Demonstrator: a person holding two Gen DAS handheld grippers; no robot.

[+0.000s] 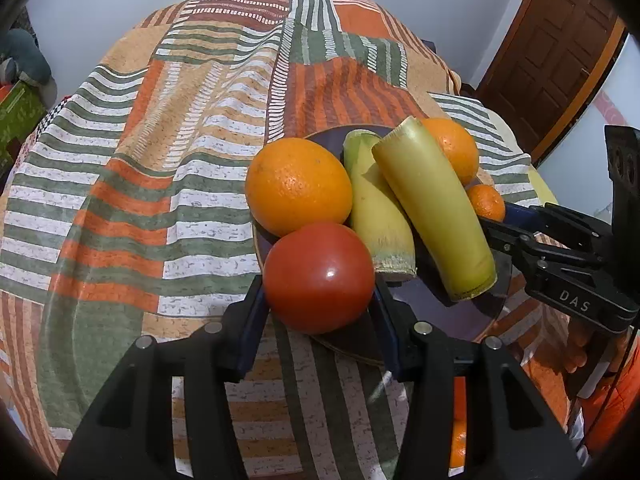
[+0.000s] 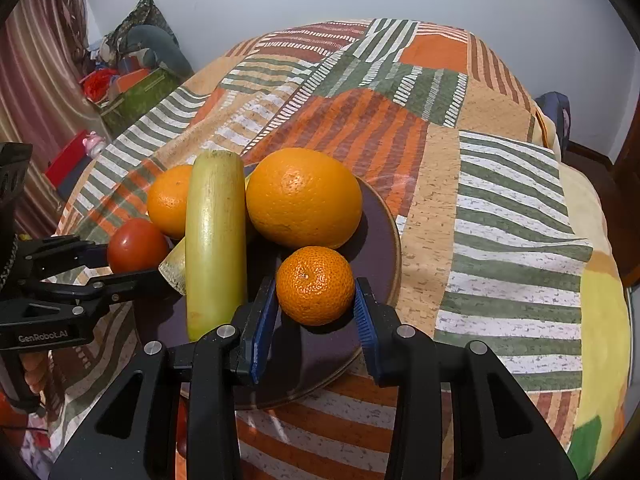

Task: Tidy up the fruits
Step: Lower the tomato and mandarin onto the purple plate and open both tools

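Patchwork cloth in orange, green and white stripes covers the whole surface, with a pale wall behind and a wooden door at the far right of the left wrist view. Dark round plate sits on the cloth and carries all the fruit. Largest pieces: two cut banana lengths, lying side by side with long axes running roughly away from both tongs, the upper one propped across the lower. Next, a big orange and a second orange, one on each flank of the bananas. Then a tomato at the plate edge nearest the left side, and a small mandarin at the edge nearest the right side. Left tongs: blue pads to either side of the tomato, apparently touching it; grip looks closed on the fruit. Right tongs: pads bracket the mandarin, with a slight gap on each side; judged open, not yet gripping. Deciding relation: each fruit lies dead ahead between its own tongs, so either would lift straight up without crossing the bananas.
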